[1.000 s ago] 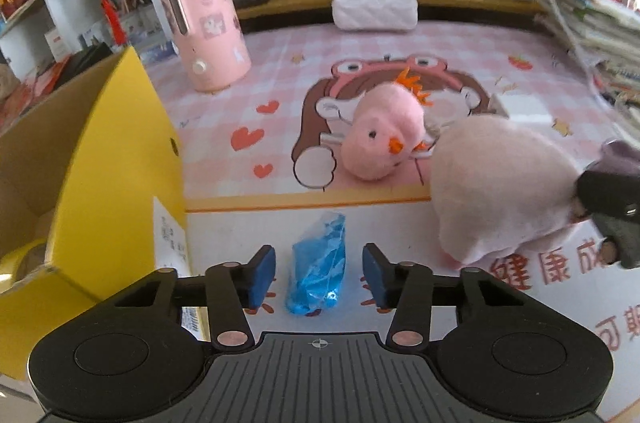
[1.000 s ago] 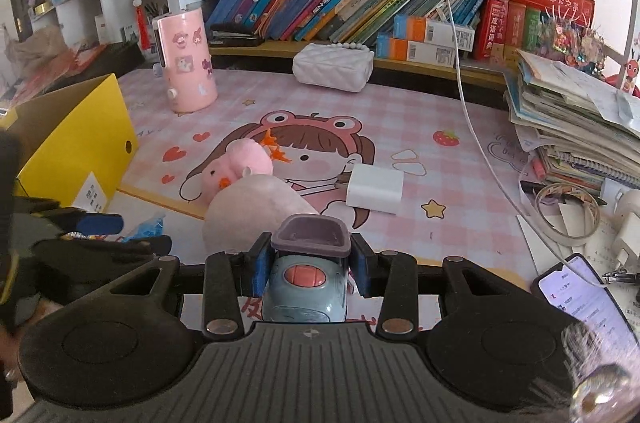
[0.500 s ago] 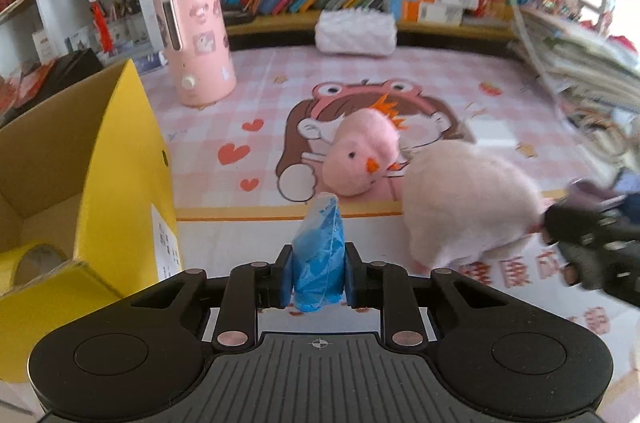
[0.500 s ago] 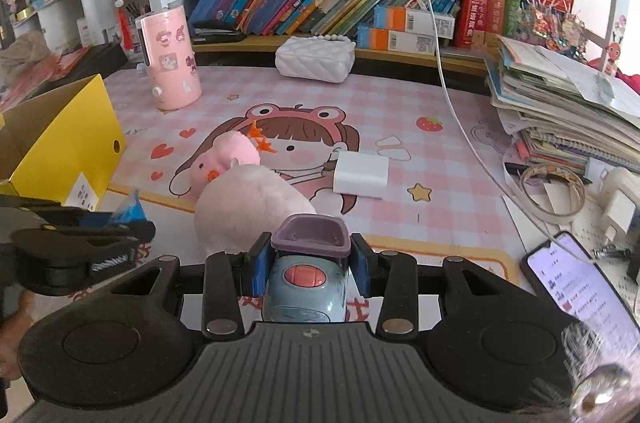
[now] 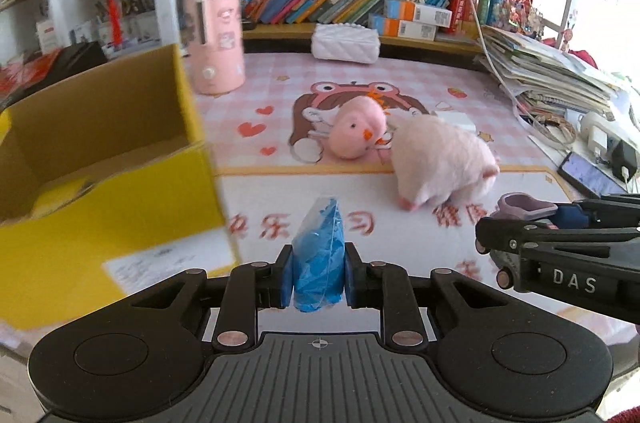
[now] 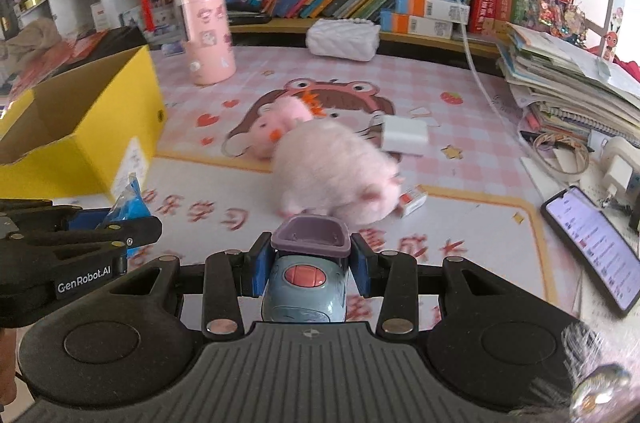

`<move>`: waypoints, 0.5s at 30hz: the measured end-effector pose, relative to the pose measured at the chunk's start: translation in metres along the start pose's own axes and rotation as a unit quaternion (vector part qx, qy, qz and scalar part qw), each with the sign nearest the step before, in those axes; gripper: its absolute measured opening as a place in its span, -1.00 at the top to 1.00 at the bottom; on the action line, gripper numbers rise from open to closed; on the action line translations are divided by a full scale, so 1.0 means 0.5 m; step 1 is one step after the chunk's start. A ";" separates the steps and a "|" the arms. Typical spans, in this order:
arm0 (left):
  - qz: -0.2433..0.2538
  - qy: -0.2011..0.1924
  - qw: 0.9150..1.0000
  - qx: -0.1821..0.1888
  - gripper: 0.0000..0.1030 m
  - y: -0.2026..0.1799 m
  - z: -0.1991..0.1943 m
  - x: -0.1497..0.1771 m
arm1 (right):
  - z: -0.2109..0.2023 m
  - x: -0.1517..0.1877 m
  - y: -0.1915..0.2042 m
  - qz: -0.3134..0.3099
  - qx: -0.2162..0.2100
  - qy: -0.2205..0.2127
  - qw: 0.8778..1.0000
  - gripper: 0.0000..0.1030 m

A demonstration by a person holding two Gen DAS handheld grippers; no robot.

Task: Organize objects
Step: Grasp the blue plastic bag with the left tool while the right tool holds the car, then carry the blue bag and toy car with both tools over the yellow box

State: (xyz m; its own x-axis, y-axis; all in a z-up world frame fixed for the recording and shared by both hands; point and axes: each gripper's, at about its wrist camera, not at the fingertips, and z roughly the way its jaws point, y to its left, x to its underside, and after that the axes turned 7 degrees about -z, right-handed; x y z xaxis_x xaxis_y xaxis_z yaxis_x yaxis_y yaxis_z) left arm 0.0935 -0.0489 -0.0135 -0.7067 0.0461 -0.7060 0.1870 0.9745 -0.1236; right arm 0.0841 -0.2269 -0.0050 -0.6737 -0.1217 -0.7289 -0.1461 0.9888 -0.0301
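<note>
Bookshelves packed with slanting books back a desk covered by a pink checked cartoon mat (image 5: 256, 91). Largest on it is the open yellow cardboard box (image 5: 120, 207), standing at the left edge, its mouth facing up. Near the mat's middle lie a pale pink plush animal (image 5: 440, 163) and, touching it, a smaller pink plush chick (image 5: 356, 133).

The left gripper (image 5: 316, 275) is clenched on a crumpled blue plastic packet (image 5: 319, 255), whose long axis runs forward along the fingers. The right gripper (image 6: 308, 271) is clamped on a small grey-blue toy truck with a purple tub (image 6: 308, 263).

That box lies just left of the left gripper and well apart from the right one, with the left gripper between. So the packet looks likeliest to go in first, swung leftward over the box's near wall.
</note>
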 end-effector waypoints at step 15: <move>-0.039 -0.010 0.998 -0.046 0.57 0.150 -0.158 0.103 | -0.063 0.044 0.206 -0.045 -0.063 0.004 0.997 0.27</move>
State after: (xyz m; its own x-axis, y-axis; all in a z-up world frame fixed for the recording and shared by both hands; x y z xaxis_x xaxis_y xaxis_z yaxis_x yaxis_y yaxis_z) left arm 0.0173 0.0441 -0.0039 -0.7021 -0.0335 -0.7113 0.0687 0.9910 -0.1145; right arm 0.0313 -0.1304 -0.0027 -0.6591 -0.2098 -0.7222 -0.2953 0.9554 -0.0081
